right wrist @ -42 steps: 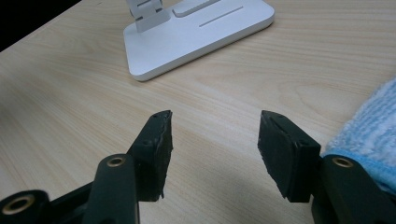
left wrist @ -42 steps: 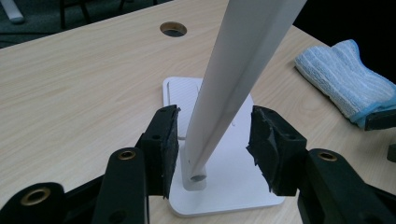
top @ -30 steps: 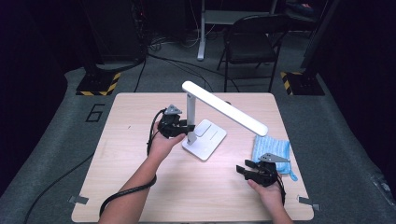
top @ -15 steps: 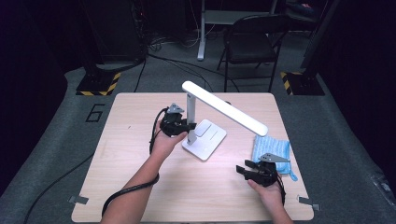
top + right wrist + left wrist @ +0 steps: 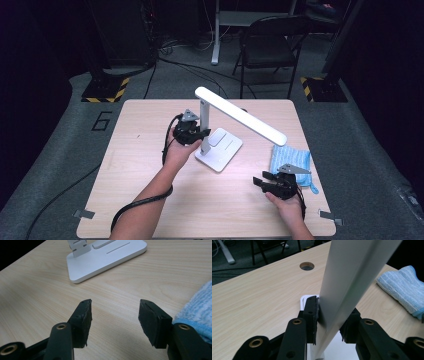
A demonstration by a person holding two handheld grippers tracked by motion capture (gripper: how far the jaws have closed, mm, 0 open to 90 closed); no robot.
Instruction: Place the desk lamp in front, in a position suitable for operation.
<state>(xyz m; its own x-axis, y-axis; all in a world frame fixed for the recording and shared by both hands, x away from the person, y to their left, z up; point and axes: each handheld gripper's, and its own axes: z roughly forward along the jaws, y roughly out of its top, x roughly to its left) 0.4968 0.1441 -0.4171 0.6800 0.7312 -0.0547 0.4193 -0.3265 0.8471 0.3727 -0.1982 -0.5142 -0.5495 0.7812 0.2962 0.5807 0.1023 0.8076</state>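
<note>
One lamp (image 5: 220, 135), one cloth (image 5: 290, 161), two tools.

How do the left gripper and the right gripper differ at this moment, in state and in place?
The left gripper has just been closing its jaws and now grips the white lamp's upright post; the right gripper stands open with nothing between its jaws. The left gripper is raised beside the lamp, while the right gripper sits low near the table, next to the blue cloth. Both have black jaws.

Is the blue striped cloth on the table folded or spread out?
Folded. The blue striped microfibre cloth lies as a thick, compact pad on the light wooden table, with a doubled rounded edge showing in the left gripper view.
</note>
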